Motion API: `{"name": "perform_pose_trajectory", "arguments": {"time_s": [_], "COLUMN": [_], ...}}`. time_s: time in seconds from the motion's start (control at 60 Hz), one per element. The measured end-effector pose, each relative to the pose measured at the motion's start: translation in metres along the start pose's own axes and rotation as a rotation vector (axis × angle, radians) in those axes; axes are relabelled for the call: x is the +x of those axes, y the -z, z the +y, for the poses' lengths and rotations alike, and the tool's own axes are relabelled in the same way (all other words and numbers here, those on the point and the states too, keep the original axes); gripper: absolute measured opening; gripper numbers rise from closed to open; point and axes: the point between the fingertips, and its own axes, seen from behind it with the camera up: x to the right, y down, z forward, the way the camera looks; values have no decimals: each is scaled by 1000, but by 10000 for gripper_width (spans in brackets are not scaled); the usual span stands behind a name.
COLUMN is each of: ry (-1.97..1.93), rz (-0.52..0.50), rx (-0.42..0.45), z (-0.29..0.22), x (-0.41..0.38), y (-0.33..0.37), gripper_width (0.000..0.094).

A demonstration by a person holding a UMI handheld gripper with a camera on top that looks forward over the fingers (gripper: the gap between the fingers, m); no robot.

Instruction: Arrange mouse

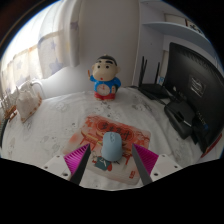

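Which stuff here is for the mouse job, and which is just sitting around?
For the job:
- mouse, between the open jaws of the gripper
- mat under it

Just sitting around:
- cartoon doll
- monitor
- keyboard
- table

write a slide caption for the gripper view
Open gripper around a mouse lying on a patterned mat, with a cartoon figure and a monitor beyond.

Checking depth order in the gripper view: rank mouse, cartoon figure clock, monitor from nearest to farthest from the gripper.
1. mouse: between the open gripper fingers, on the mouse pad.
2. cartoon figure clock: straight ahead, beyond the pad.
3. monitor: off to the right; too close to call against the clock.
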Motion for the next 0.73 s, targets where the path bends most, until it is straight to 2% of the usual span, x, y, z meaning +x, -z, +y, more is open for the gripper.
{"name": "perform_pose_trajectory", "arguments": {"time_s": [0.183, 0.35, 0.733], "ry": [56, 44, 59], "rz": [-11, -36, -40], "rx": [-23, -32, -39], "z": [-1, 8, 30], "x": [-6, -15, -20], "y": [106, 170, 197], "gripper_width": [854, 853, 852]}}
